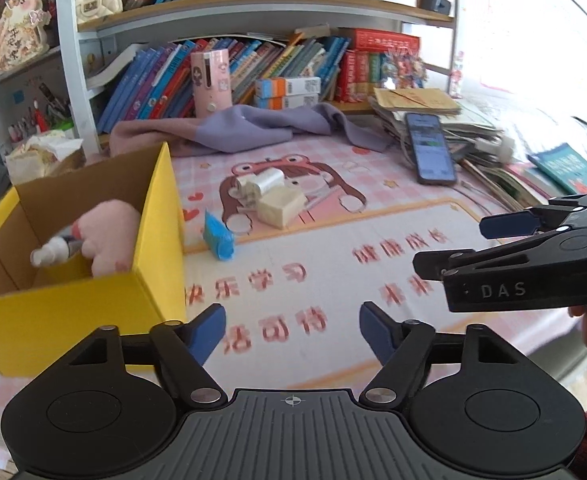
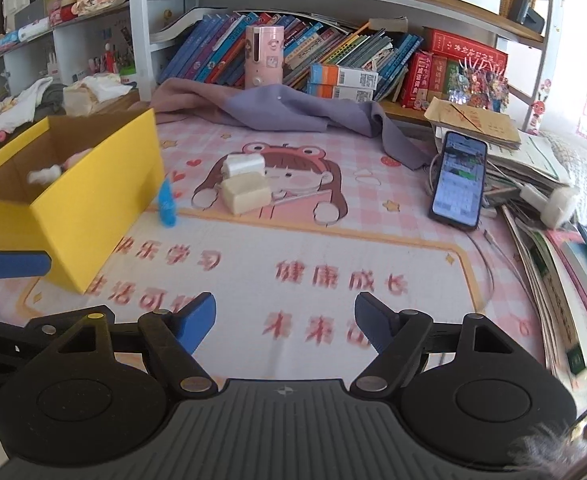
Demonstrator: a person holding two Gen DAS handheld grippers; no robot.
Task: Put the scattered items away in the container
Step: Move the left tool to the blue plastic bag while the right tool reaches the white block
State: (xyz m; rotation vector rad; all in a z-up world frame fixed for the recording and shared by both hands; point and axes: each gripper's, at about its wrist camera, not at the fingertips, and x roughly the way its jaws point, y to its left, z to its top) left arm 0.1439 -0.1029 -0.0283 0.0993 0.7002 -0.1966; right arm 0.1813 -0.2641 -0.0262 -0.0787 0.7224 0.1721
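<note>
Both claws hover low over the worktop, and neither has anything in it. The left claw (image 1: 292,334) is spread wide, blue pads apart over the pink checked cartoon desk mat (image 1: 333,280). The right claw (image 2: 285,322) is likewise released, empty above the red printed characters.

Over on the left sits the open yellow cardboard box (image 1: 73,312), and there is already cargo inside: a pink plush toy (image 1: 111,236) and a small white spray bottle (image 1: 53,252) lying against it. Just outside the box's far corner, on the mat, a blue crinkly plastic packet (image 1: 218,240) stands close beside the yellow wall. Further out, on the printed cartoon girl, a cream-coloured block (image 1: 281,208) rests with a white wrapped roll (image 1: 263,182) touching it behind.

Now the room: a lilac-and-mauve cloth (image 2: 285,108) is rumpled along the back of the worktop, in front of a pink cylindrical canister (image 2: 264,56) and rows of leaning books (image 2: 333,52) on the white shelving. On the right, a lit smartphone (image 2: 459,180) leans against a heap of papers and booklets (image 2: 533,160). Bright window light washes out the far right.
</note>
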